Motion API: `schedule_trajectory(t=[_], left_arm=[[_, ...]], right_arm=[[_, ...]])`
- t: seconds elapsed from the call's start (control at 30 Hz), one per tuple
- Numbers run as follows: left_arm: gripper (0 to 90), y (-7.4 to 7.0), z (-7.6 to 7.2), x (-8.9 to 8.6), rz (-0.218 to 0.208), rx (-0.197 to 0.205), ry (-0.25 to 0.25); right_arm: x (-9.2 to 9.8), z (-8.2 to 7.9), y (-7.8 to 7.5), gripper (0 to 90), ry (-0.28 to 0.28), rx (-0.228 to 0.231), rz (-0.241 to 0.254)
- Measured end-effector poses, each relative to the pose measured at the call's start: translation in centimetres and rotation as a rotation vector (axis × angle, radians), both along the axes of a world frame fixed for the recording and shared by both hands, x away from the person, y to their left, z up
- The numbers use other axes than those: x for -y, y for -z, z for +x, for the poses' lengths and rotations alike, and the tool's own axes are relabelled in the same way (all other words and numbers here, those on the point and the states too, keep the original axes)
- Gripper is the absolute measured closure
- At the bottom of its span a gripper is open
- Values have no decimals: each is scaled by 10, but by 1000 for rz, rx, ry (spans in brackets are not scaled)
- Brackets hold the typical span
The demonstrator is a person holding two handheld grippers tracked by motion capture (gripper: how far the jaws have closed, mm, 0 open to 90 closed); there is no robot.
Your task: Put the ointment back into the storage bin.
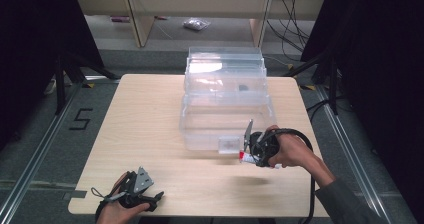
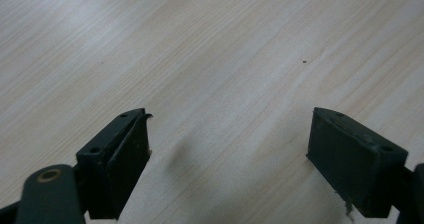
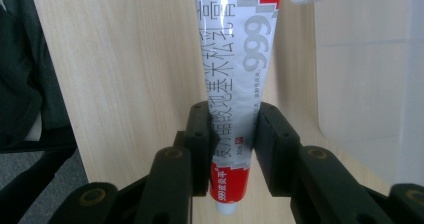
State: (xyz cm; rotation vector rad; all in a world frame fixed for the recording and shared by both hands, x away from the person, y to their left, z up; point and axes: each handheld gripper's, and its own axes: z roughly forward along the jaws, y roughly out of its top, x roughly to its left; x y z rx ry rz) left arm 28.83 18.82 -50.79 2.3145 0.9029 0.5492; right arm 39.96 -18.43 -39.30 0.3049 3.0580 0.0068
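the ointment tube (image 3: pixel 235 79) sits pinched near its capped end in my right claw (image 3: pixel 234 151), its flat crimped end pointing away from me. the jaws press both sides of it. in the high view i hold it above the tabletop (image 1: pixel 150 114), just in front of the clear plastic drawer unit (image 1: pixel 225 99), near its label. my left claw (image 2: pixel 227 149) rests spread wide at the tabletop's near left edge, gripping nothing, with bare wood between.
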Motion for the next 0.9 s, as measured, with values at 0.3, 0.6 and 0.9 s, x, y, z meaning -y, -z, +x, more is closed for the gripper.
schedule_trajectory(t=[0.3, 0.6, 0.9], left_arm=[[164, 0, 0, 0, 3, 0, -1], [164, 0, 0, 0, 3, 0, 0], [164, 0, 0, 0, 0, 0, -3]], right_arm=[[9, 10, -23, 701, -8, 13, 59], [14, 16, -50, 702, 33, 30, 96], [13, 27, -65, 702, 22, 56, 126]])
